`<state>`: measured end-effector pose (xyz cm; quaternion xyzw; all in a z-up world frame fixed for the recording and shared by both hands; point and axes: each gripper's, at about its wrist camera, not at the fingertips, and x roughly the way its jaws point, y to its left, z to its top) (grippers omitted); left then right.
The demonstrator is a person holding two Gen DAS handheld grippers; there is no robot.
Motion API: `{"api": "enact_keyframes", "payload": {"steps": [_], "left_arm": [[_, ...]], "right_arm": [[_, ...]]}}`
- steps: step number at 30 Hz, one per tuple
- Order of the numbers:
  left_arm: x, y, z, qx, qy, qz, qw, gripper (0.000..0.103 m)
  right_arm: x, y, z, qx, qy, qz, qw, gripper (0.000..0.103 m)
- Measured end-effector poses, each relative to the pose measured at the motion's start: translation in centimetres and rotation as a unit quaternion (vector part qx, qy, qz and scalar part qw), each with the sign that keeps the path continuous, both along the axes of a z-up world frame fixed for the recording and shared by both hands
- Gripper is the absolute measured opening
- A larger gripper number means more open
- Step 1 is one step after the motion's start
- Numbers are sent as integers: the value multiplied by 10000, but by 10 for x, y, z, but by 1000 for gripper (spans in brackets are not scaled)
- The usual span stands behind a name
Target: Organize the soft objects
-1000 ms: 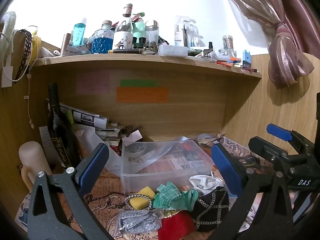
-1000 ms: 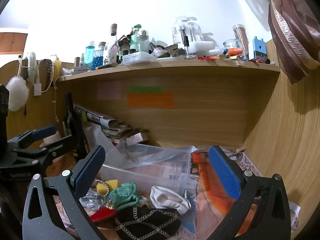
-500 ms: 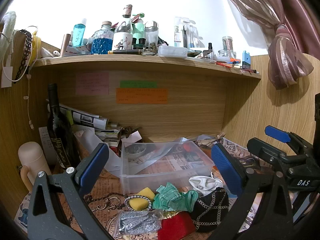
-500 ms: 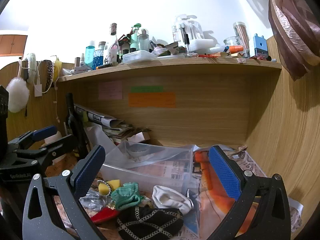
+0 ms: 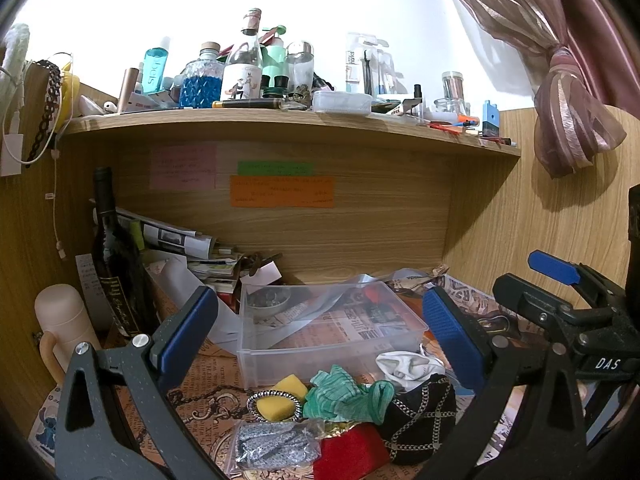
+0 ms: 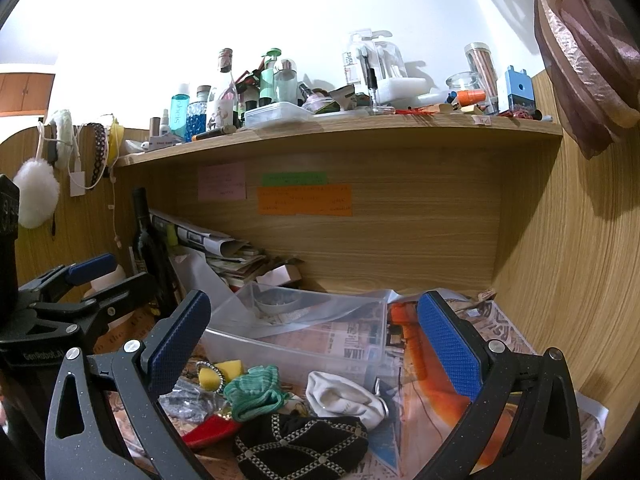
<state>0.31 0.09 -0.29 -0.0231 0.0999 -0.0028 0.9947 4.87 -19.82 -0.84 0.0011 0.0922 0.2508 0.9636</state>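
Note:
A pile of soft things lies in front of a clear plastic bin (image 5: 256, 354) (image 6: 372, 344): a green knit cloth (image 5: 348, 394) (image 6: 254, 392), a white cloth (image 5: 408, 366) (image 6: 340, 398), a black pouch with chain pattern (image 5: 420, 420) (image 6: 300, 440), a red pouch (image 5: 352, 450) (image 6: 208, 430), a yellow sponge (image 5: 280, 398) (image 6: 218, 372) and a silver glitter bag (image 5: 272, 446). My left gripper (image 5: 320, 332) is open and empty, above and before the pile. My right gripper (image 6: 314, 336) is open and empty, over the pile's right side.
A dark wine bottle (image 5: 114, 264) and a beige flask (image 5: 60, 320) stand at the left. Papers (image 5: 180, 240) are stacked behind the bin. The shelf (image 5: 280, 120) above carries several bottles. Wooden walls close the back and right. A curtain (image 5: 568, 120) hangs at the right.
Both grippers have drifted slightly back and up, so the pile sits a little lower in view. Both stay open and nothing was picked up.

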Motion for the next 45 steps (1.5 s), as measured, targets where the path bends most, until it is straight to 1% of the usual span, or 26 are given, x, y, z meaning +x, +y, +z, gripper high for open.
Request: {"api": "enact_keyframes", "payload": {"steps": [45], "left_arm": [[-1,-9,0,33,18,-8,10000,103]], "right_arm": [[0,-1,0,78,38,26,10000,103]]}}
